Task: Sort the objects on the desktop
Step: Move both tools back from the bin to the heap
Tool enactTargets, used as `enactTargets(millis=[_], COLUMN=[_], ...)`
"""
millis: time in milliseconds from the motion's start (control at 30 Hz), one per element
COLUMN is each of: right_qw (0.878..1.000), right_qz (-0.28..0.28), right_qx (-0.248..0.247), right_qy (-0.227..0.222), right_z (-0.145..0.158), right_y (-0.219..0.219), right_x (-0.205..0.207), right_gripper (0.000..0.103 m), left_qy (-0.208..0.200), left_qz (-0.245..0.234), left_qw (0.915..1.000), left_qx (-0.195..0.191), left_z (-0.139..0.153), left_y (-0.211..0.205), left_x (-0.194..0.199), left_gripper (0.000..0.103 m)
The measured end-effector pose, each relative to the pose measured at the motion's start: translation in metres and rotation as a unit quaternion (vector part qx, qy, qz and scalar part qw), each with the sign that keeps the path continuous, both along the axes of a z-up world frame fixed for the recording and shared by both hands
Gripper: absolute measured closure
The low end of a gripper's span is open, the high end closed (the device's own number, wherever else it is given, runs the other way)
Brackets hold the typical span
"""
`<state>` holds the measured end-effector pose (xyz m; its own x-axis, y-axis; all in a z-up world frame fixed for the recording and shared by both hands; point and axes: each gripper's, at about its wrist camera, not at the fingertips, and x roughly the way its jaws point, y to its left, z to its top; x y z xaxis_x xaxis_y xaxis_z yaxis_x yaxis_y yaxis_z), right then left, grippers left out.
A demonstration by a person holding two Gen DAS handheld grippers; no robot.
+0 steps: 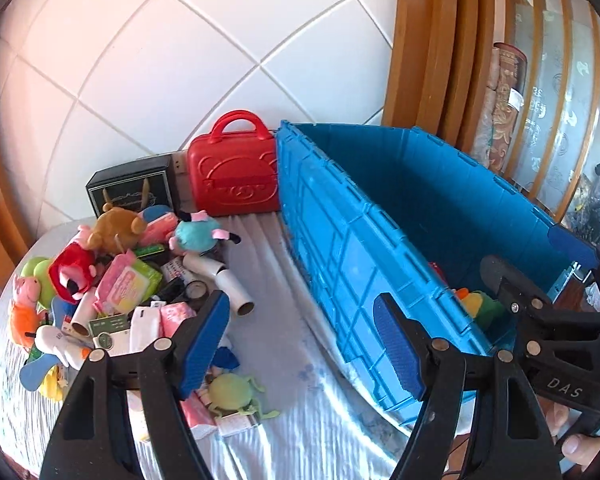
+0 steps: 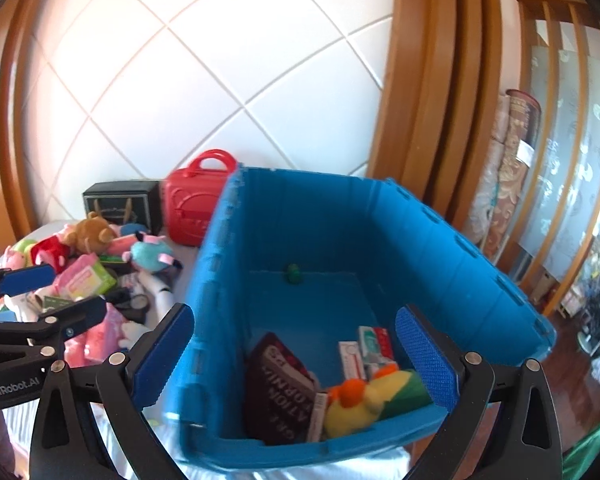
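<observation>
The blue crate (image 2: 380, 240) stands on the surface (image 1: 300, 400), already holding a yellow plush (image 2: 364, 400), a dark pouch (image 2: 276, 388) and small boxes (image 2: 364, 348). The toy pile (image 1: 120, 280) lies just beside its left wall. Both the left claw (image 1: 304, 344) and right claw (image 2: 296, 360) are spread and empty. Reaching into the crowded pile could knock the white tubes (image 1: 228, 280) rolling or snag two items together.
</observation>
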<state>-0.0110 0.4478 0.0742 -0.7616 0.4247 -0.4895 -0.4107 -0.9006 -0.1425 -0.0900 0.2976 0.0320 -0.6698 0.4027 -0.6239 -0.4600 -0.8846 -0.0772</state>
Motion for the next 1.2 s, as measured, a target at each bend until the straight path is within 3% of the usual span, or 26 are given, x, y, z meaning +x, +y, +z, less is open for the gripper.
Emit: enactTargets(millis=[267, 467, 667, 933, 1200], right_qw=[0.998, 0.994, 0.987, 0.973, 0.959], right_qz=[0.065, 0.112, 0.145, 0.157, 0.177], right_qx=[0.001, -0.010, -0.020, -0.079, -0.104], right_qy=[-0.002, -0.015, -0.059, -0.151, -0.197], right_z=[-0.003, -0.024, -0.071, -0.156, -0.201], right_y=[-0.072, -0.121, -0.158, -0.175, -0.193], right_x=[-0.035, -0.061, -0.087, -0.111, -0.123], right_gripper=[0.000, 0.000, 0.000, 0.000, 0.000], left_qy=[-0.004, -0.010, -0.054, -0.133, -0.152], left_qz=[0.044, 0.081, 0.094, 0.115, 0.124], left_qw=[0.9990, 0.9953, 0.9915, 0.9804, 0.9769], left_qx=[-0.013, -0.052, -0.072, -0.090, -0.084], left_z=[-0.016, -0.042, -0.092, -0.161, -0.182], left_y=[-0.075, -0.128, -0.173, -0.205, -0.217], left_x=[-0.015, -0.027, -0.039, -0.047, -0.050], left_gripper=[0.029, 0.029, 0.029, 0.029, 0.029])
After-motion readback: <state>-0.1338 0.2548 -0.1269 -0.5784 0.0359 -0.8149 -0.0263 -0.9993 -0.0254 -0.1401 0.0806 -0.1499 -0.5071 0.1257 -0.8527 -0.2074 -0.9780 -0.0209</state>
